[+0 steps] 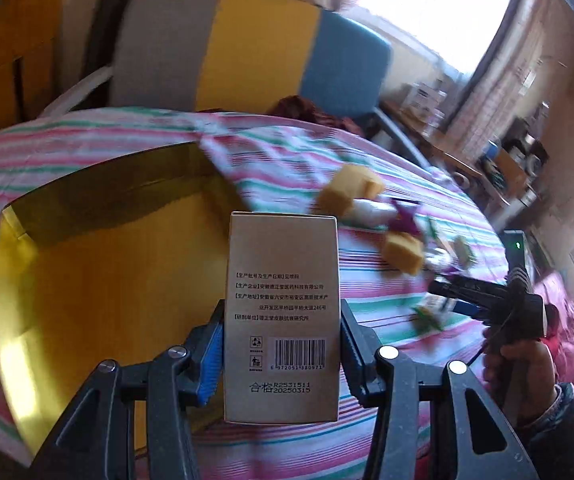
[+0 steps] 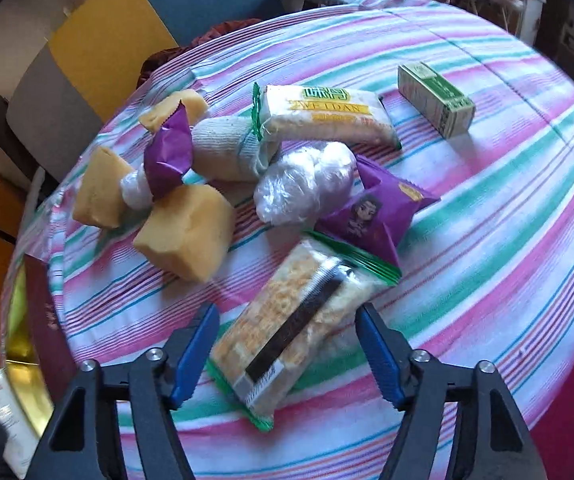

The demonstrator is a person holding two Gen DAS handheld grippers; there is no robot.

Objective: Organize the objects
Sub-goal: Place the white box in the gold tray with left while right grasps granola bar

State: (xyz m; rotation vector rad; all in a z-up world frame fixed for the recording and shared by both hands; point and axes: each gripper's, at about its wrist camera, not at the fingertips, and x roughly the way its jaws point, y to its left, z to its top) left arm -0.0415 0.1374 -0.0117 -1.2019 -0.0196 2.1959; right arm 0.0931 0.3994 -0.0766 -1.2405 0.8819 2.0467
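Note:
My left gripper (image 1: 281, 308) is shut on a tall beige carton (image 1: 283, 264) with a barcode, held upright at the right rim of an open gold-lined box (image 1: 107, 260). My right gripper (image 2: 287, 312) points down at a clear snack packet (image 2: 287, 332) with green edges that lies on the striped tablecloth (image 2: 487, 240). The packet sits between the blue pads (image 2: 195, 352), which stand a little off its sides, so the jaws are open. In the left wrist view the right gripper (image 1: 487, 296) shows at the right, held by a hand.
Behind the packet lie yellow foam blocks (image 2: 185, 232), purple packets (image 2: 375, 212), a white cloth roll (image 2: 227, 148), a balled plastic bag (image 2: 307, 184), a second snack packet (image 2: 327, 116) and a green-and-white carton (image 2: 435, 98). A grey, yellow and blue chair (image 1: 247, 52) stands behind the table.

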